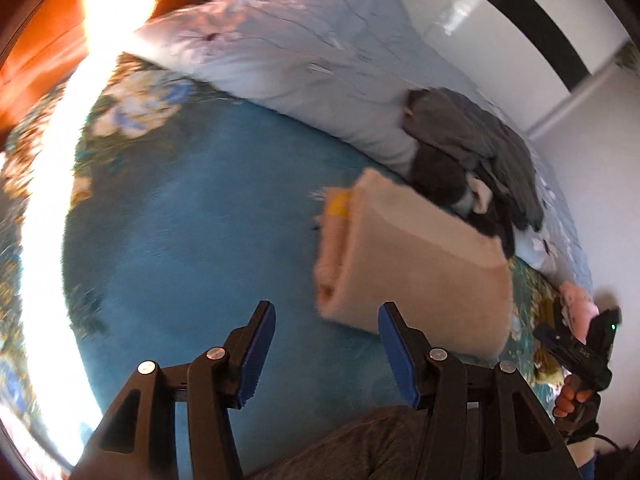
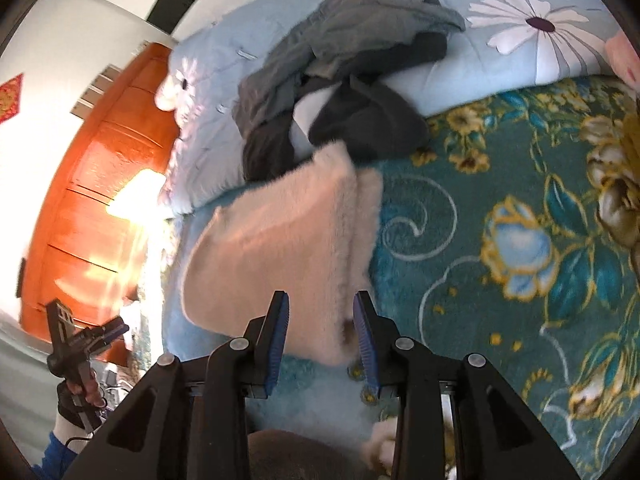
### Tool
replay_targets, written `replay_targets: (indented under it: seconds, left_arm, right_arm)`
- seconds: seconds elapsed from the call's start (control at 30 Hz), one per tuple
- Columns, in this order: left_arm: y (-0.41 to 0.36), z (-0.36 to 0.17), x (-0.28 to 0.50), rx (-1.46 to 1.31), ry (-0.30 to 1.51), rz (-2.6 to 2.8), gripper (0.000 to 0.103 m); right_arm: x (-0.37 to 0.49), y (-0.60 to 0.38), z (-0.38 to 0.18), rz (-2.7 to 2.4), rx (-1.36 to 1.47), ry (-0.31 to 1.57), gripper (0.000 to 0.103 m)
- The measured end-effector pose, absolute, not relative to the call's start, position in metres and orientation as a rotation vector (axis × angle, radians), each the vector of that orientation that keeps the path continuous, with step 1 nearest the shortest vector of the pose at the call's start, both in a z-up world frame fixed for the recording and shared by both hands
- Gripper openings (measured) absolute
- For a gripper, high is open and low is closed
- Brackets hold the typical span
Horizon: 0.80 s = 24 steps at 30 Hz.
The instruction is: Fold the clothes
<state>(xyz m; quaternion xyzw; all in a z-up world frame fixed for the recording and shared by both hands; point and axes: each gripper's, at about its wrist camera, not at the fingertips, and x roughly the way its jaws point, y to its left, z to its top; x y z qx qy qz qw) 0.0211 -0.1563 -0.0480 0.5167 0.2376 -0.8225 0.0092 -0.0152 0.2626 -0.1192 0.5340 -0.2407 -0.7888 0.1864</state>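
A folded pale pink fluffy garment (image 1: pixel 416 264) (image 2: pixel 276 248) lies on the teal flowered bedspread (image 1: pixel 180 220) (image 2: pixel 500 220). My left gripper (image 1: pixel 326 316) stands open just left of the garment's near corner, with bedspread showing between its blue pads. My right gripper (image 2: pixel 322 300) hangs open over the garment's near edge. The fabric lies between its fingers, but the pads do not press on it. Each gripper also shows in the other view, the right gripper (image 1: pixel 576 332) and the left gripper (image 2: pixel 86 332), each held in a hand.
A heap of grey and dark clothes (image 1: pixel 472 148) (image 2: pixel 340 64) rests behind the garment against a pale blue daisy quilt (image 1: pixel 280 40) (image 2: pixel 520 32). An orange wooden panel (image 1: pixel 40 40) (image 2: pixel 92 180) glares with sunlight. A person's grey-clad knee (image 1: pixel 360 440) (image 2: pixel 296 456) is at the bottom.
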Motion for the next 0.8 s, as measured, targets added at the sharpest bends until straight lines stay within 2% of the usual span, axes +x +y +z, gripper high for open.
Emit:
replay_targets:
  seconds: [0.23,0.37,0.5,0.63,0.8]
  left_arm:
    - [-0.116,-0.075,-0.019,1.783,0.653,-2.712,0.058]
    - [-0.092,-0.094,-0.042,1.878,0.485,-2.748,0.058]
    - [-0.076,-0.111,-0.061,1.96,0.295,-2.762,0.058]
    - [-0.075,-0.128,-0.072,2.008,0.281,-2.753,0.058]
    - [-0.08,-0.142,-0.073,2.041,0.32,-2.736,0.058]
  right_arm:
    - [-0.013,0.226,-0.108,-2.268,1.593,-0.58,0.036]
    - [-0.018,0.198,-0.117,-2.266,1.651,-0.518,0.039]
    - [-0.027,0.171,-0.126,-2.254,1.711,-0.331,0.039]
    - [-0.039,0.156,-0.138,-2.236,1.759,-0.169,0.039]
    - [-0.048,0.149,-0.164,-2.193,1.835,-0.058,0.039]
